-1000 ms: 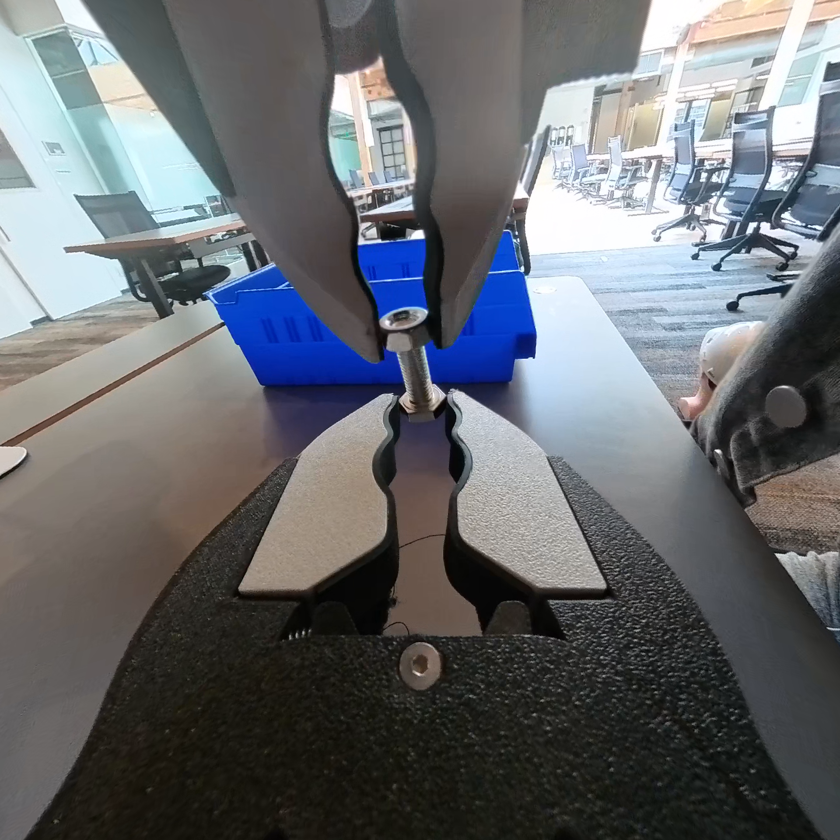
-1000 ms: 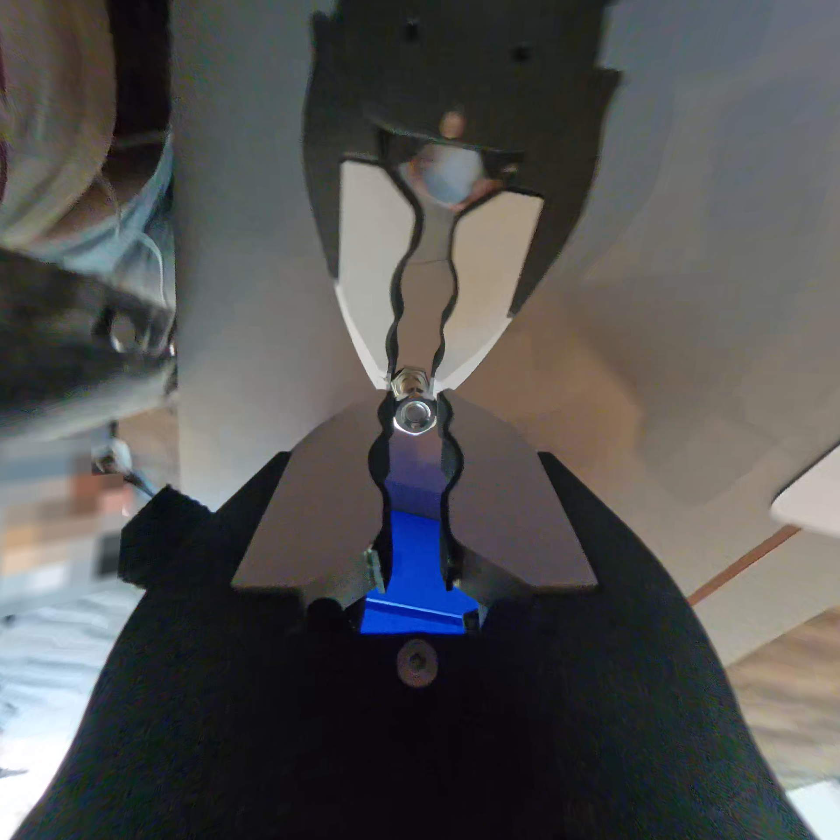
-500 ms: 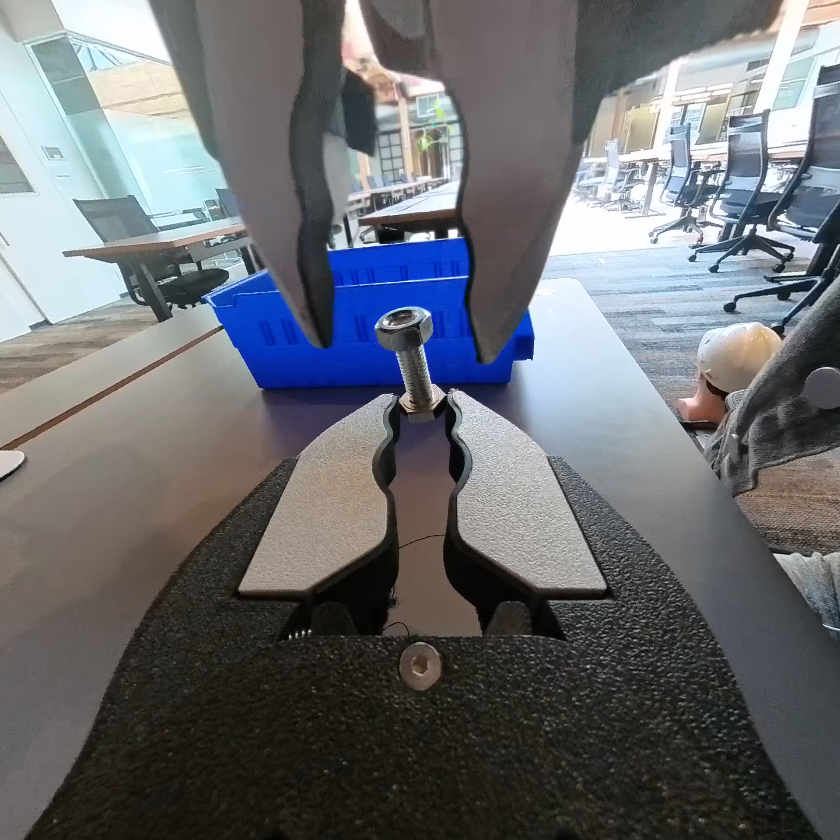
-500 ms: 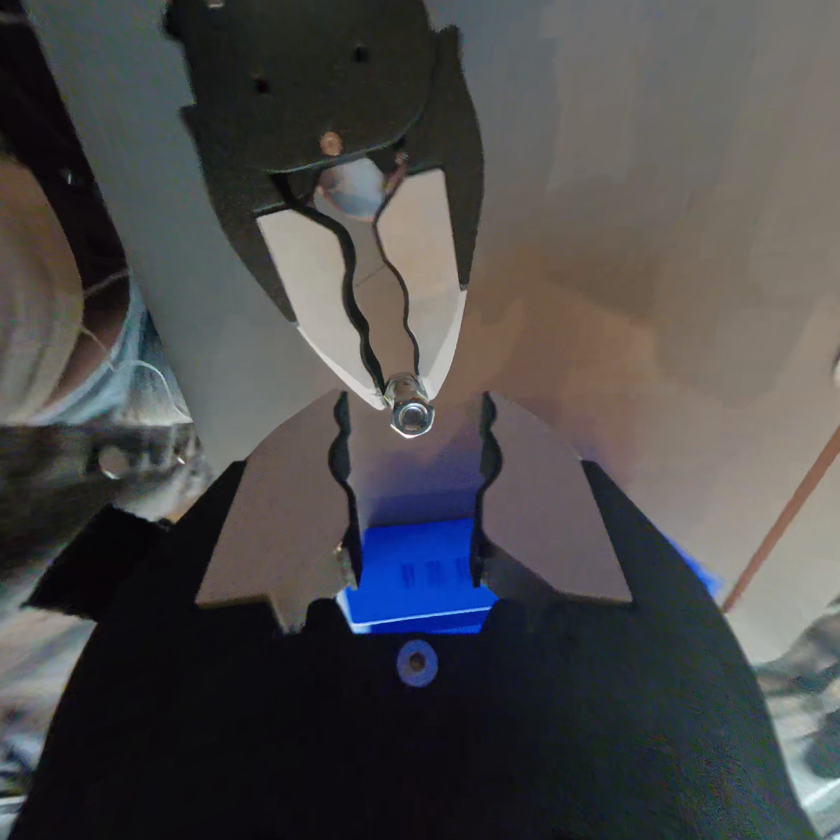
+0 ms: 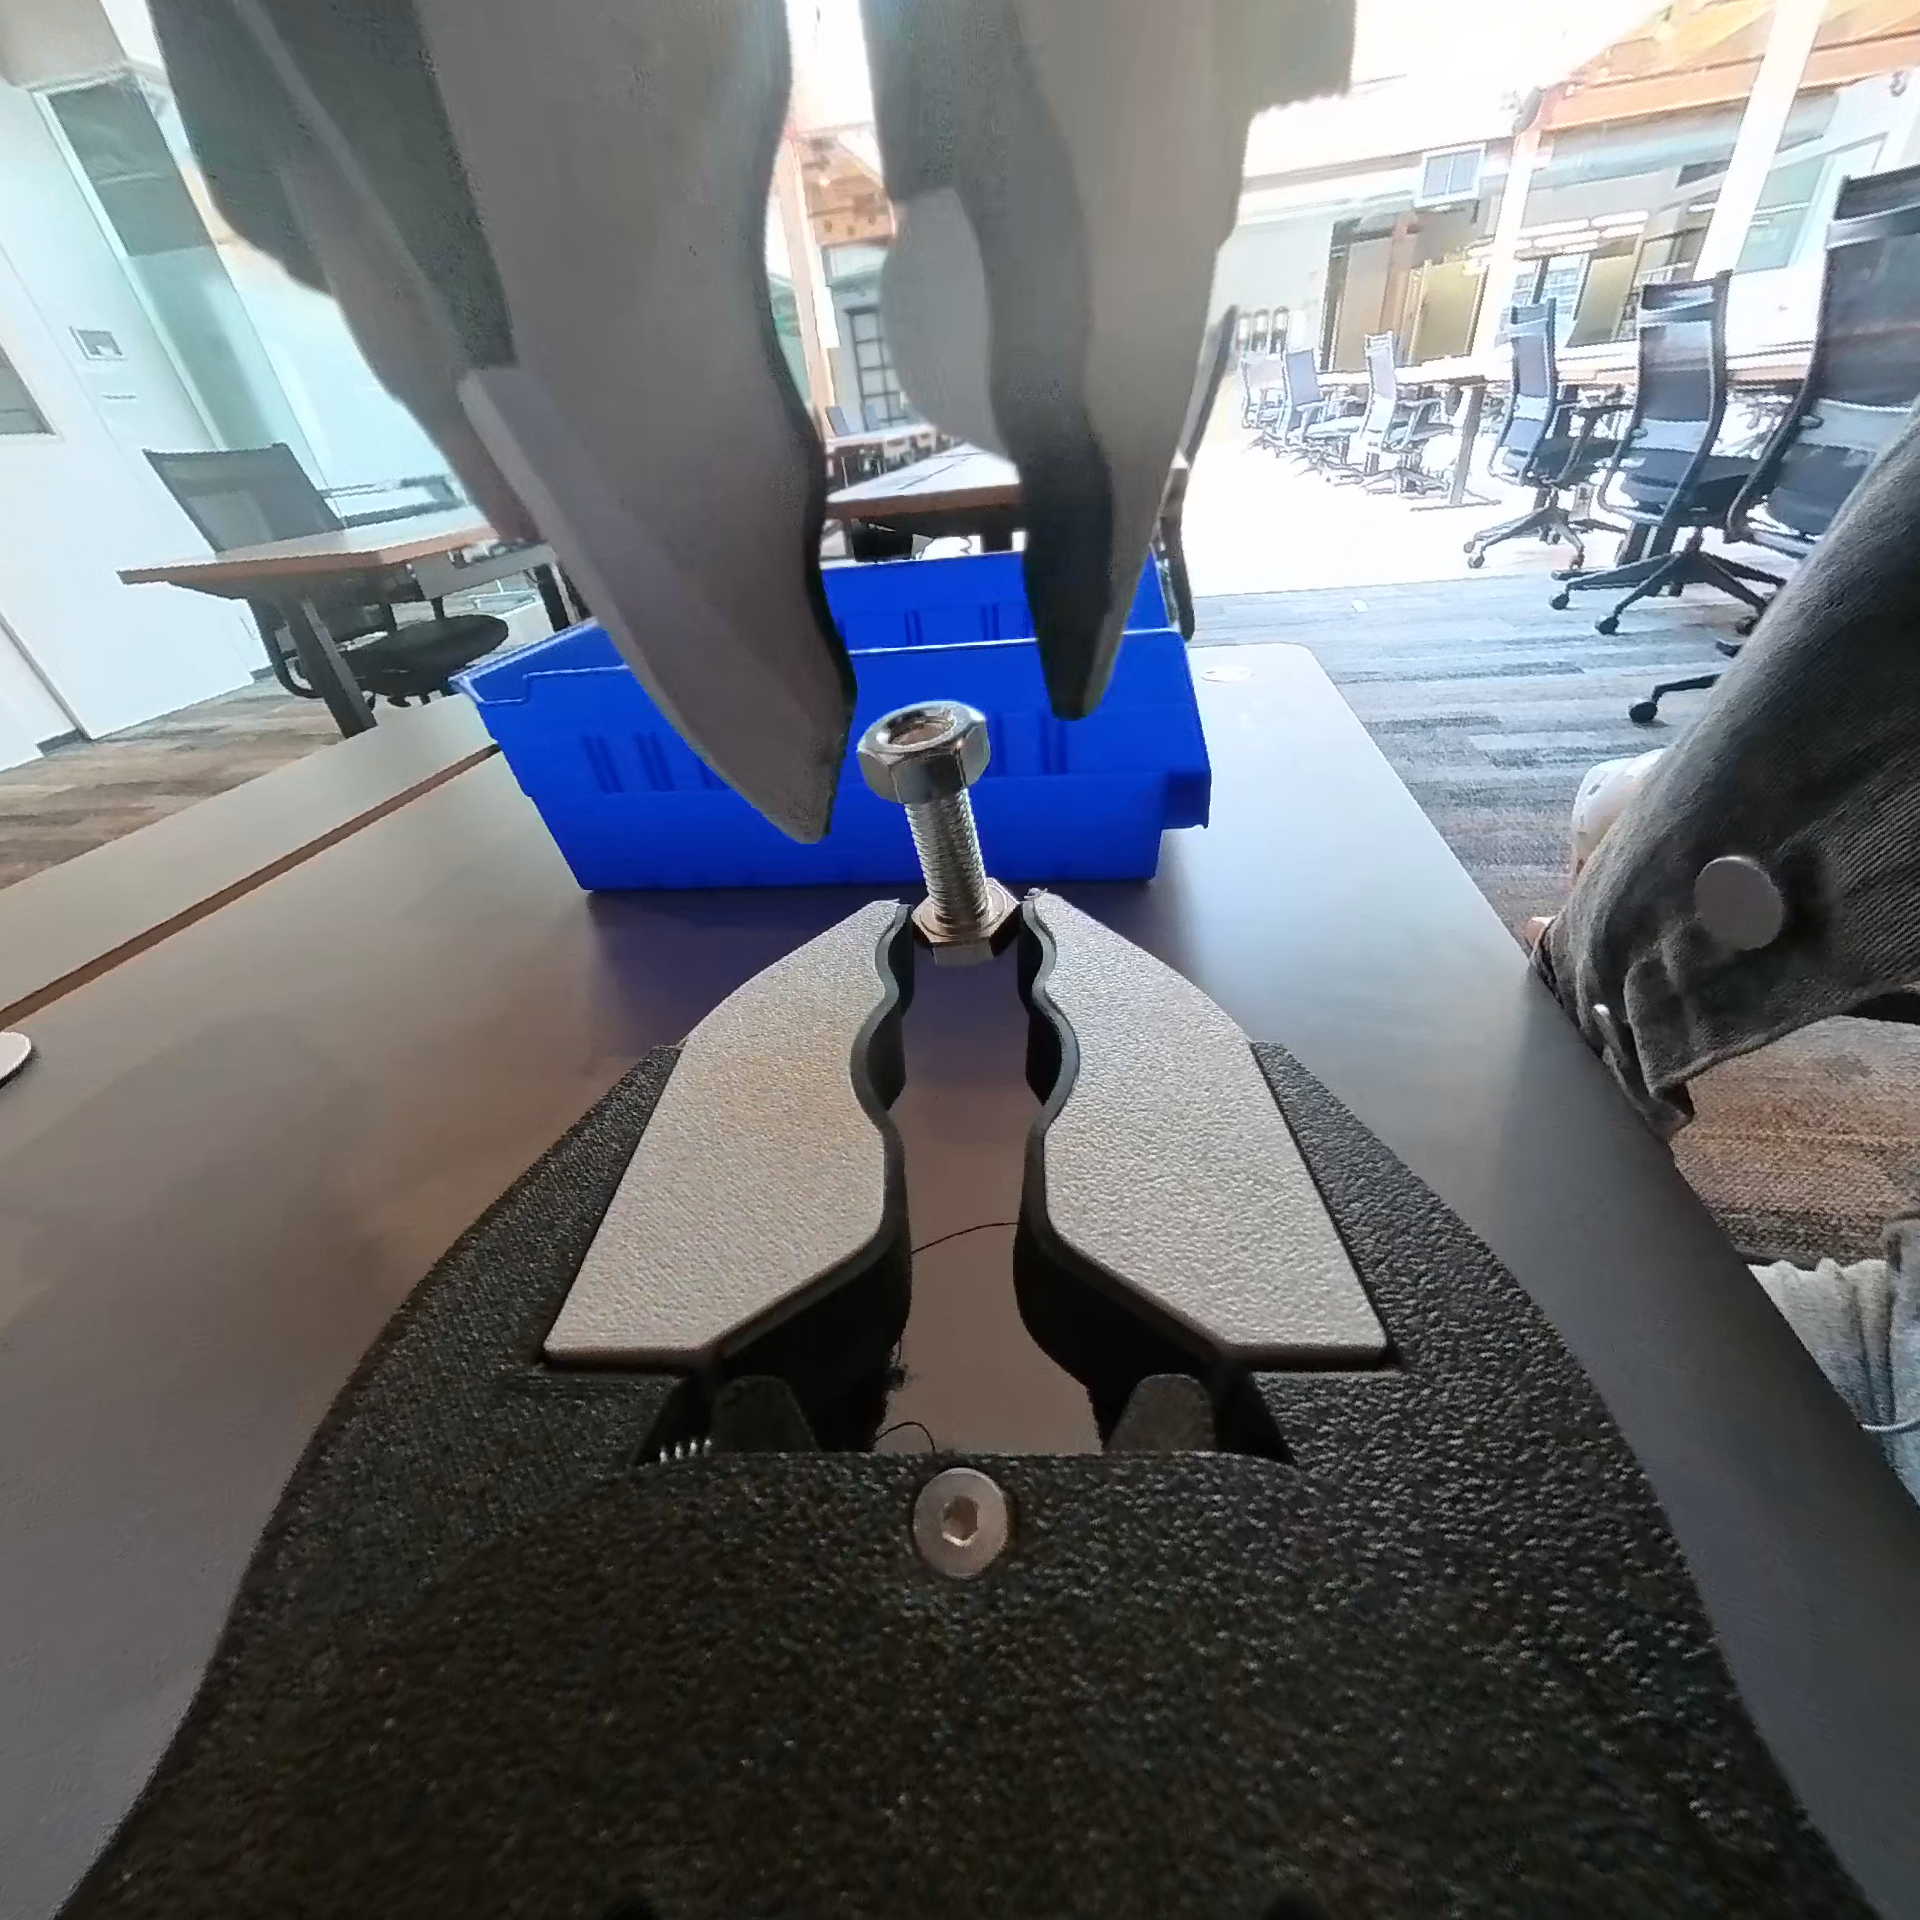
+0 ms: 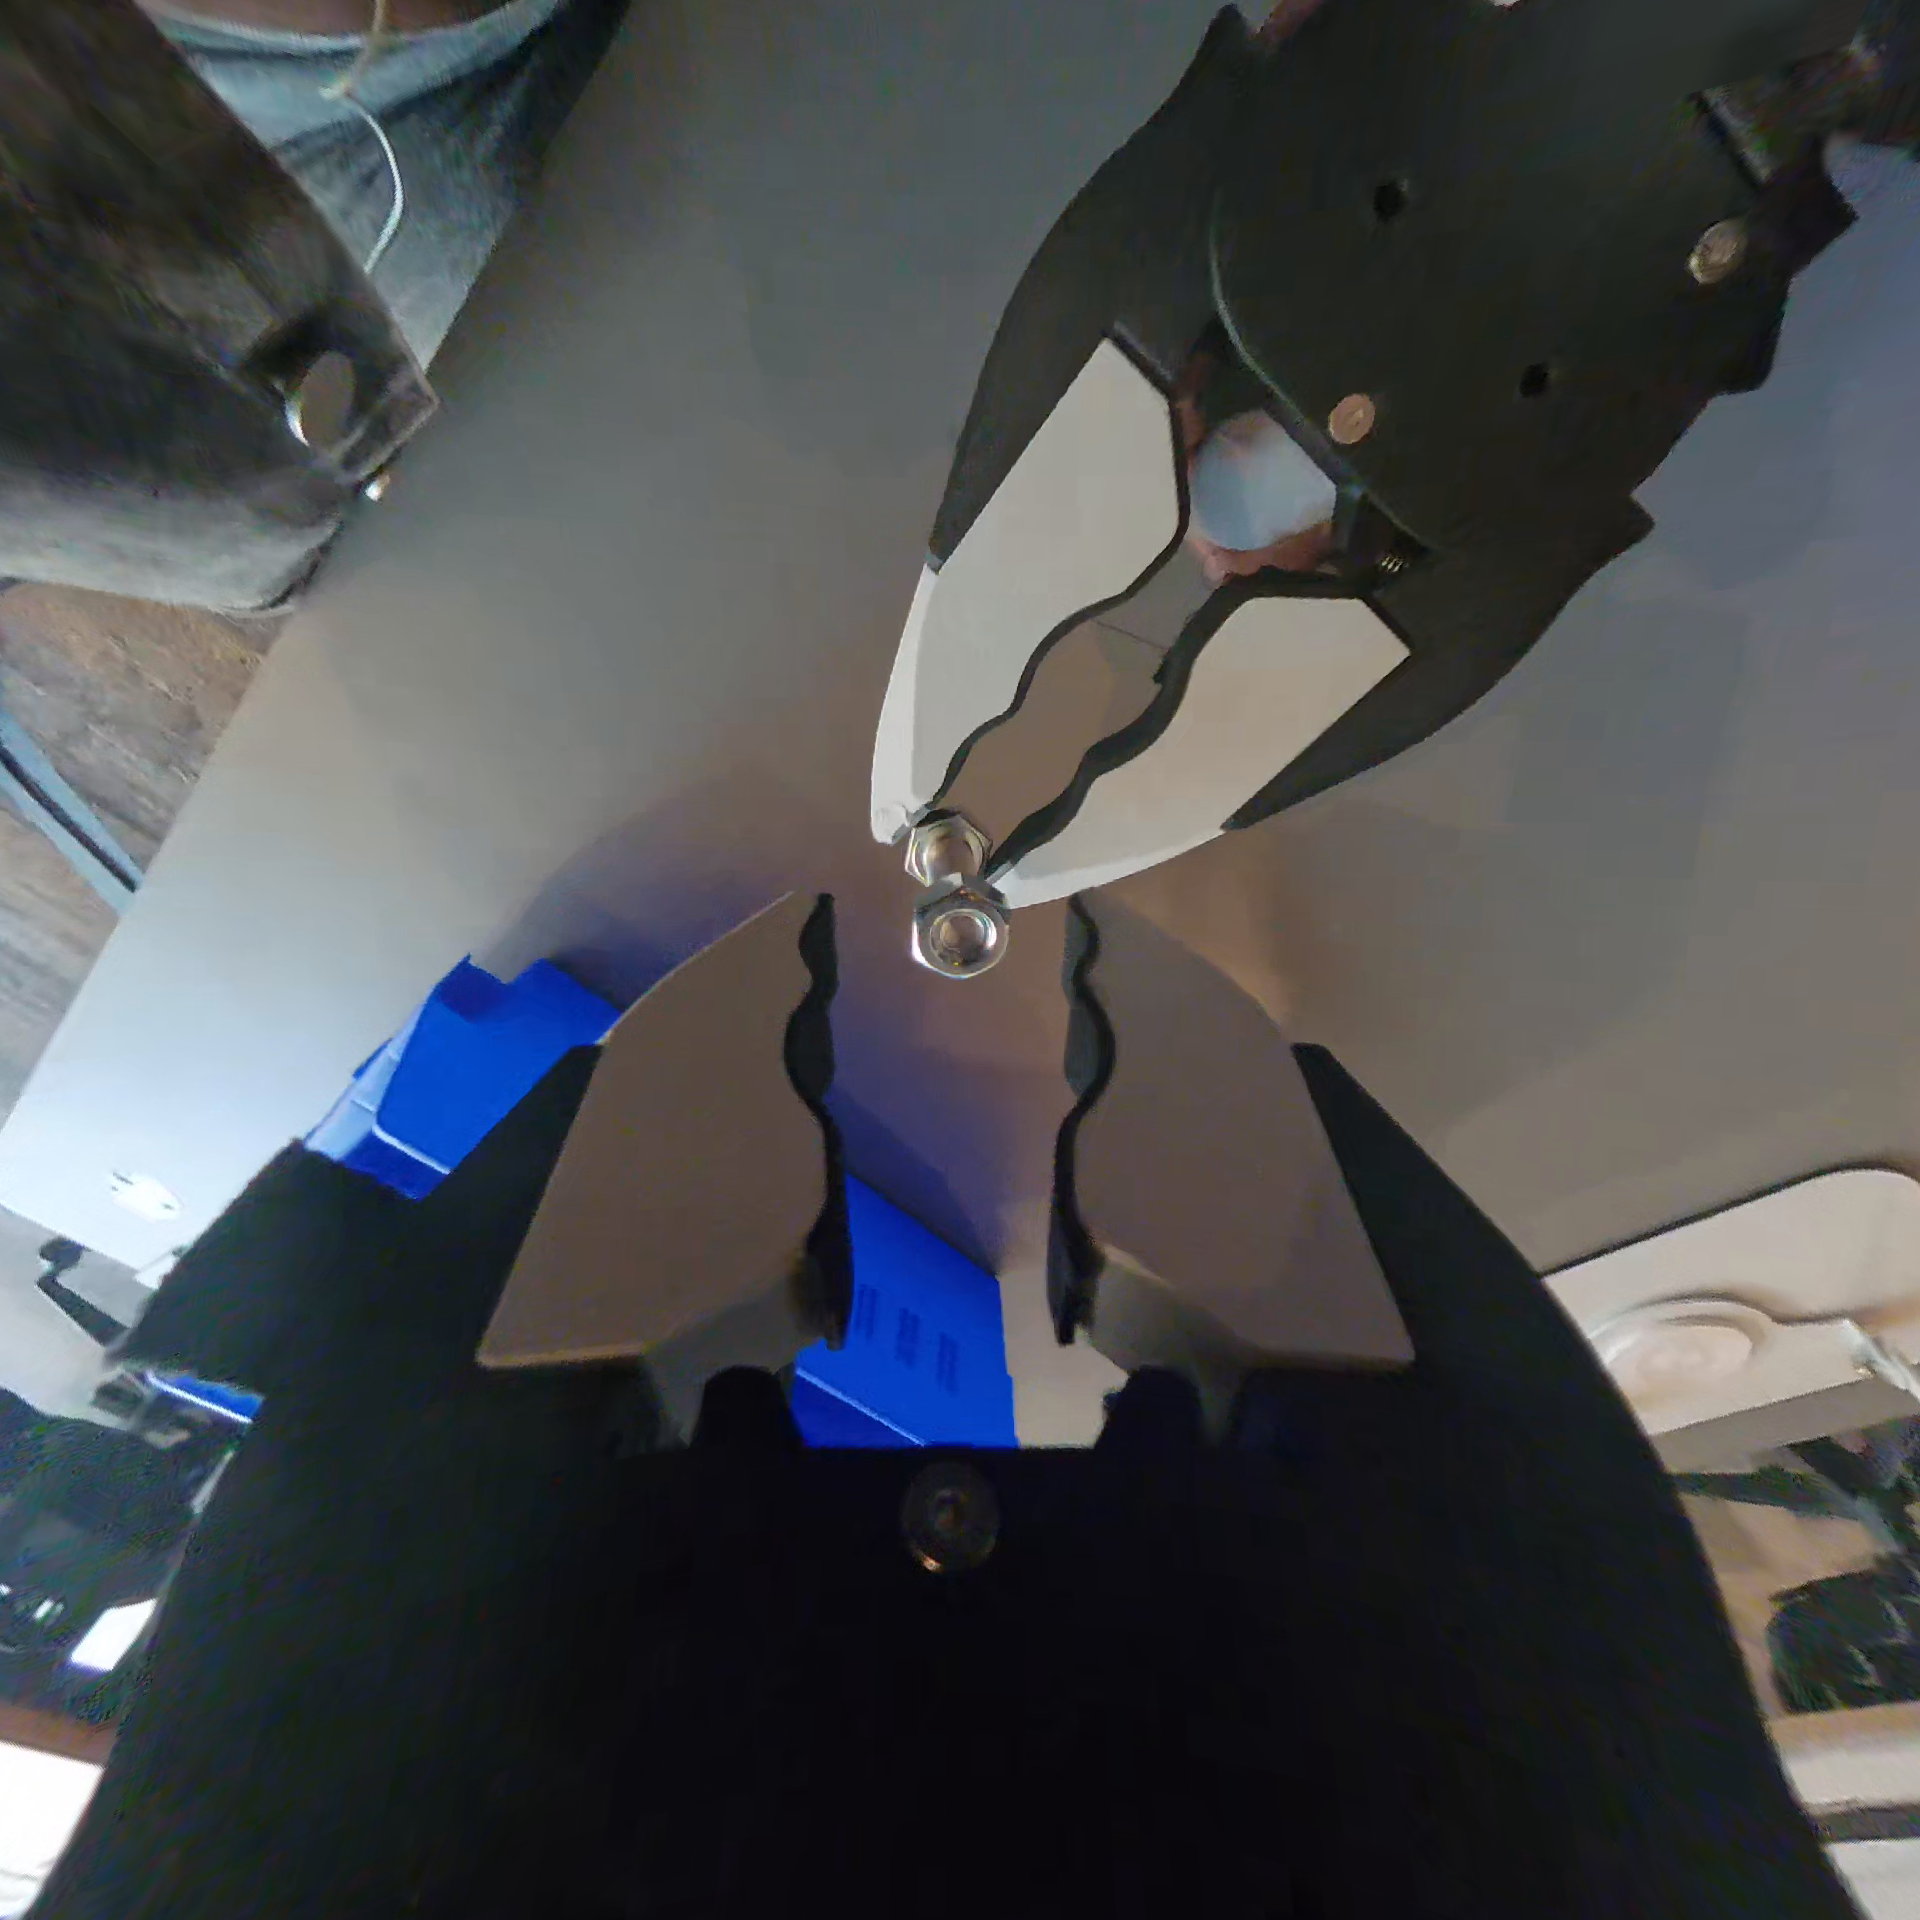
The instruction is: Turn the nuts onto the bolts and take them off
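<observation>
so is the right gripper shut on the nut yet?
No, open. The right gripper has its fingertips spread either side of the nut on the bolt, gaps showing on both sides. The left gripper is shut on the bolt's lower end.

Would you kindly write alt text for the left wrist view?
The left claw grips the head of an upright bolt with a nut at its top. The open right claw hangs over the nut, before a blue bin on a dark table.

A blue plastic bin (image 5: 831,790) is sitting on the dark worktop (image 5: 312,1039) ahead of you, while rows of black office chairs (image 5: 1683,457) and a wooden desk (image 5: 343,556) are standing on the carpeted floor (image 5: 1475,707) behind it.
</observation>
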Demonstrator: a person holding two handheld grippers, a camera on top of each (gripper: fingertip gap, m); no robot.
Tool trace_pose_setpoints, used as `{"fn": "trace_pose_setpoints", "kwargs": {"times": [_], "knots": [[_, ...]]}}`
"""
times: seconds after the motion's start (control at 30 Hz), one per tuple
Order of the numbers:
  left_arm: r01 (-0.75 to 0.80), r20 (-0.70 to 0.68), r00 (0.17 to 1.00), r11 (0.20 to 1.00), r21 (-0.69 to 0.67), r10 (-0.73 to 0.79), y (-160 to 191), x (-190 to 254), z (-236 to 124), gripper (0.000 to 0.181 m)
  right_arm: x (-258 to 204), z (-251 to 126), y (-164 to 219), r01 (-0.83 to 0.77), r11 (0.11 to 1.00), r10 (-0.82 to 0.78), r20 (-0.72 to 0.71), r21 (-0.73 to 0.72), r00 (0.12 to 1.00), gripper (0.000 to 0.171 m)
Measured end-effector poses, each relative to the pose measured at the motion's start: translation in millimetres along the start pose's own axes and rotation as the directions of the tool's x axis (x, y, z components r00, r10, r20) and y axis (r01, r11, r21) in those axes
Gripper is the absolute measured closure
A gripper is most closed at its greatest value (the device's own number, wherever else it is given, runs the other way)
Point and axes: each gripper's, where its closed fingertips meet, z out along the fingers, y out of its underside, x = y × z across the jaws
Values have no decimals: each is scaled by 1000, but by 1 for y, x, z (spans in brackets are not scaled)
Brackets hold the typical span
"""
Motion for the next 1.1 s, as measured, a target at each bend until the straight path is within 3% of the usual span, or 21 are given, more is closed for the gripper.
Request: {"fn": "trace_pose_setpoints", "kwargs": {"times": [0.17, 0.27, 0.47, 0.57, 0.67, 0.73, 0.83, 0.93, 1.1], "knots": [[-11, -6, 1000, 1000, -8, 11, 1, 2, 1, 163, 1, 3, 5, 17, 1000, -17, 12, 7, 1000, 151], [-8, -4, 1000, 1000, -7, 8, 1, 1, 1, 163, 2, 2, 5, -11, 1000, 11, 9, 25, 1000, 154], [-6, 5, 1000, 1000, -13, 6, 2, 0, 1, 163, 1, 4, 7, -322, 947, 323, -38, 7, 946, 154], [-8, 9, 1000, 1000, -9, 8, 1, 0, 1, 163, 0, 3, 8, -558, 829, 557, -94, 18, 825, 154], [-6, 14, 1000, 1000, -6, 6, 1, -1, 0, 163, -2, 3, 9, -771, 633, 773, -97, 71, 627, 154], [-21, 15, 1000, 1000, -15, 22, 2, 1, 2, 163, -2, 4, 7, -837, 533, 846, -82, 123, 526, 151], [-16, 15, 1000, 1000, -8, 16, 1, -1, 1, 163, 0, 3, 6, -854, 488, 873, -91, 179, 480, 143], [-18, 10, 1000, 1000, -7, 18, 1, 0, 1, 163, 1, 4, 8, -836, 522, 853, -104, 171, 511, 135], [-19, 3, 1000, 1000, -7, 19, 1, 1, 1, 163, 10, -7, 13, -534, 837, 547, -187, 118, 816, 132]]}}
